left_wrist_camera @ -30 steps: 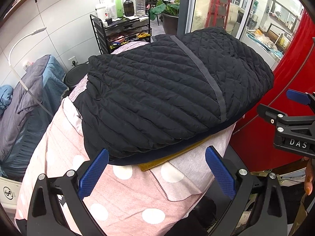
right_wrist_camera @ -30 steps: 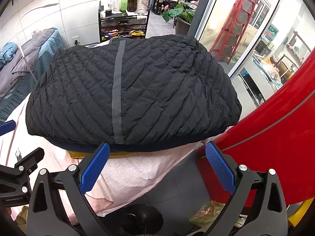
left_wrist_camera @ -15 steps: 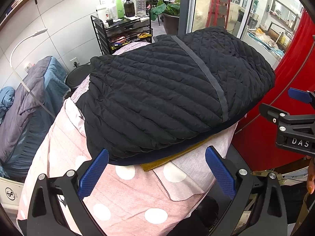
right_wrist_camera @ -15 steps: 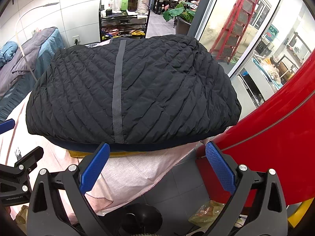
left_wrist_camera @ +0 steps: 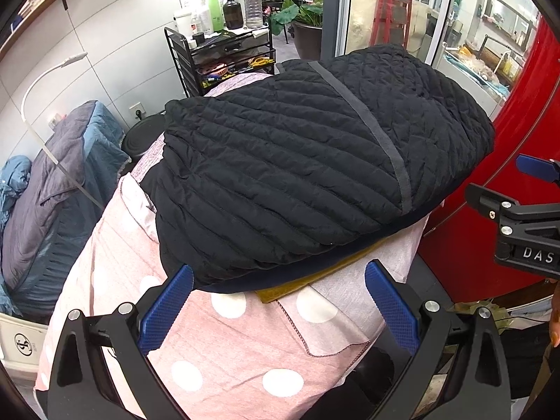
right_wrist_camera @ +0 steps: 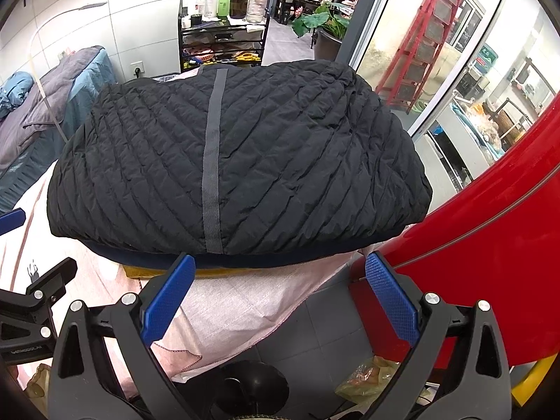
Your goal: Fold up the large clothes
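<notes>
A black quilted jacket with a grey stripe lies folded in a thick bundle on a table covered by a pink polka-dot cloth. It also shows in the right wrist view. A navy layer and a mustard-yellow piece lie under it. My left gripper is open and empty, just short of the jacket's near edge. My right gripper is open and empty at the jacket's near edge, by the table's corner. Each gripper shows at the edge of the other's view.
A red curved surface stands close on the right. A black shelf cart with bottles stands behind the table. A bed with grey and blue bedding is at left. A white box sits on the floor.
Both grippers have stayed open and nearly still. The left view has shifted very slightly; the jacket has not moved.
</notes>
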A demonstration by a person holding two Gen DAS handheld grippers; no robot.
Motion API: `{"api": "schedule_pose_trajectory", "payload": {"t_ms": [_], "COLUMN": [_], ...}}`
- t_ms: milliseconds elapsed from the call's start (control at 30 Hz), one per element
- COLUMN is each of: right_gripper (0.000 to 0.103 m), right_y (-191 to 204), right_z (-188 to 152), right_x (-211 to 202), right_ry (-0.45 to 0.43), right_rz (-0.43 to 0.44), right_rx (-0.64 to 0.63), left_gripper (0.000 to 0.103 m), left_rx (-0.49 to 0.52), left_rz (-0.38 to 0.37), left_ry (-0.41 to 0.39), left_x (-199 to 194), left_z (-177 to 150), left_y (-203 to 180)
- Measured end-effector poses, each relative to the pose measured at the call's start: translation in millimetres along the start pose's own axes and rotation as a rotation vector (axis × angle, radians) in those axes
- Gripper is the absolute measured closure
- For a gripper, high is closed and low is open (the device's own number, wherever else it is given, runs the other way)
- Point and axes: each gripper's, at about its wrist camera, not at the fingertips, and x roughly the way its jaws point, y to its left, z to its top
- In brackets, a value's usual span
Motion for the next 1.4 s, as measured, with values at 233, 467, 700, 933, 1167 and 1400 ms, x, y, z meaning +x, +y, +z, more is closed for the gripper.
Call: {"api": "schedule_pose_trajectory", "payload": {"t_ms": [233,467,700,933,1167,1400], "right_gripper": [0.007,0.007,0.007,0.007,0.007,0.007], "right_y": [-0.8,-0.3,1.8,2.8,4.4,5.7], "right_z": [0.0,1.9,5.5,7.7,12.3,13.8], "right_x": [1.4,2.0,2.7,3.5,3.4,3.7], "right_ry": [0.001,0.001,0.000,0.000,-0.006,-0.003], "right_rz": [0.000,0.000,-0.002,-0.001,-0.002,-0.001], "right_rx": [0.002,0.003,-0.004,-0.005,-0.003,-0.005], "left_gripper": [0.006,0.006,0.006,0.006,0.006,0.006], "left_rx": [0.016,0.008,0.005,-0.005,-0.003,-0.003], "left_rz": [0.002,-0.003,-0.020,-0.019,-0.017,-0.018], "left_ry": [-0.022,-0.004,-0.003,0.009,0.013,0.014], "left_x": [-3.0,0.0,0.6,2.3,3.6,3.9], "left_z": [-2.1,0.3,2.1,1.8,1.6,2.0], "left_y": [-3.3,-1.6,-0.3,2.4,4.2,4.5]}}
